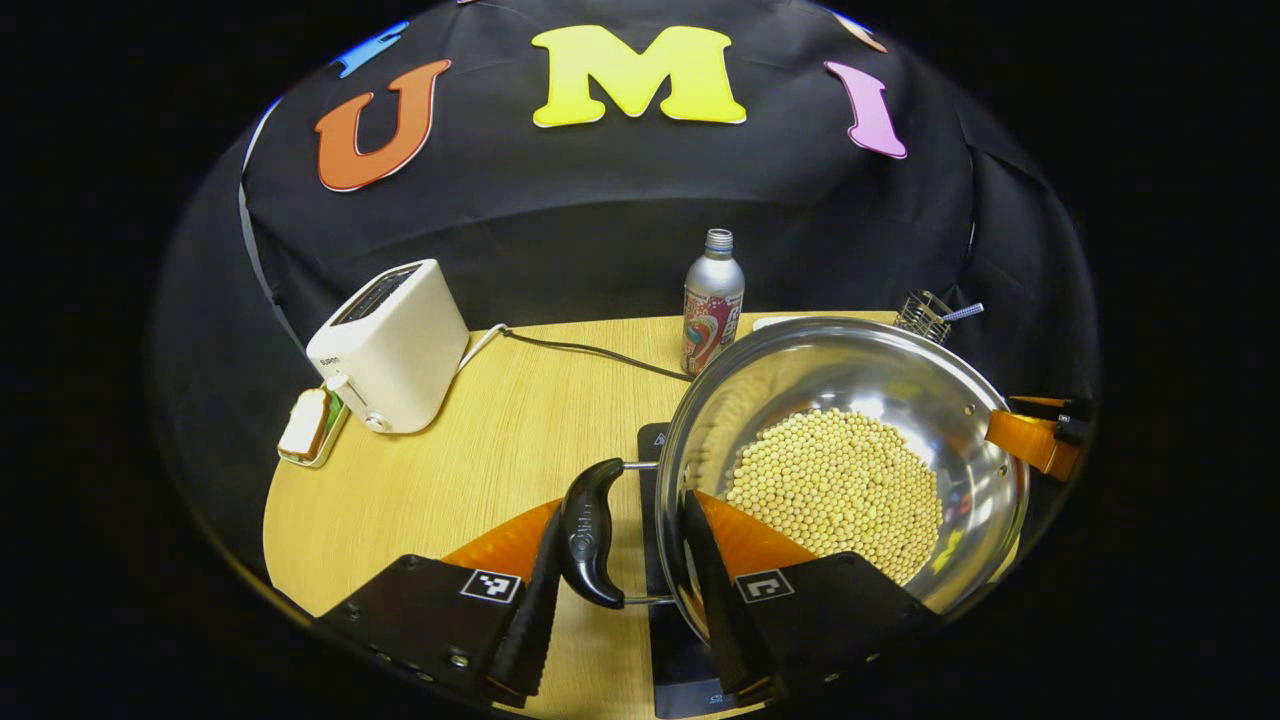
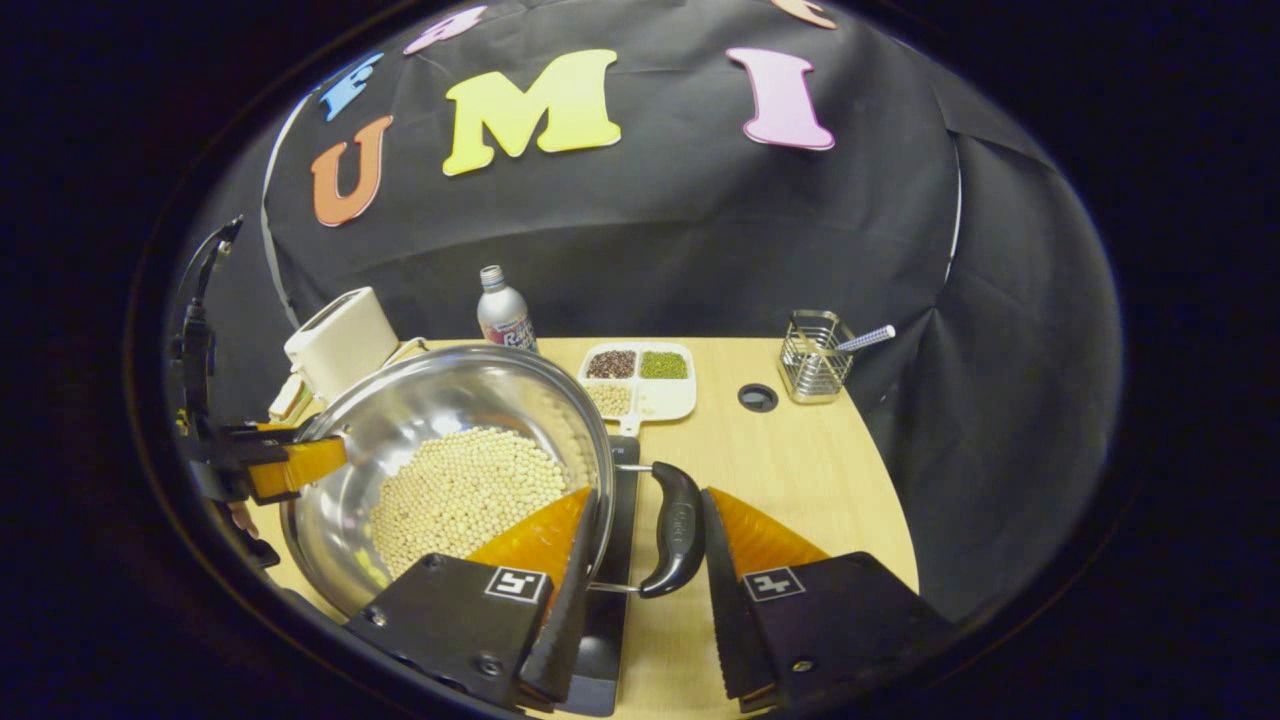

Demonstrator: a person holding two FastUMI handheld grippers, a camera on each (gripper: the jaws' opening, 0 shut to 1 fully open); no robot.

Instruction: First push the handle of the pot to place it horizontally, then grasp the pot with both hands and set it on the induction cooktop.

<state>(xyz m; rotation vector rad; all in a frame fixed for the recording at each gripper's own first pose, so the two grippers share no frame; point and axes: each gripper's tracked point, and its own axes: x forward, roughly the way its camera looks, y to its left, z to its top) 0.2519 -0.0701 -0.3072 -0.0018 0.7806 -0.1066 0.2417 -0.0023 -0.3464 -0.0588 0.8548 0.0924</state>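
- Pot [image 1: 850, 440]: steel, holding pale beans. It sits tilted over the black induction cooktop [image 1: 652, 560], so the set-down seems unfinished.
- Left gripper [image 1: 625, 600]: at the pot's left side. Jaws apart, straddling the black left handle [image 1: 590, 535] and the pot rim; contact cannot be confirmed.
- Right gripper [image 2: 650, 590]: at the pot's opposite side. Jaws apart around the right handle [image 2: 675, 530], balancing the load.
- Toaster [image 1: 390, 345] and bottle [image 1: 712, 300]: behind the pot, apart from it.
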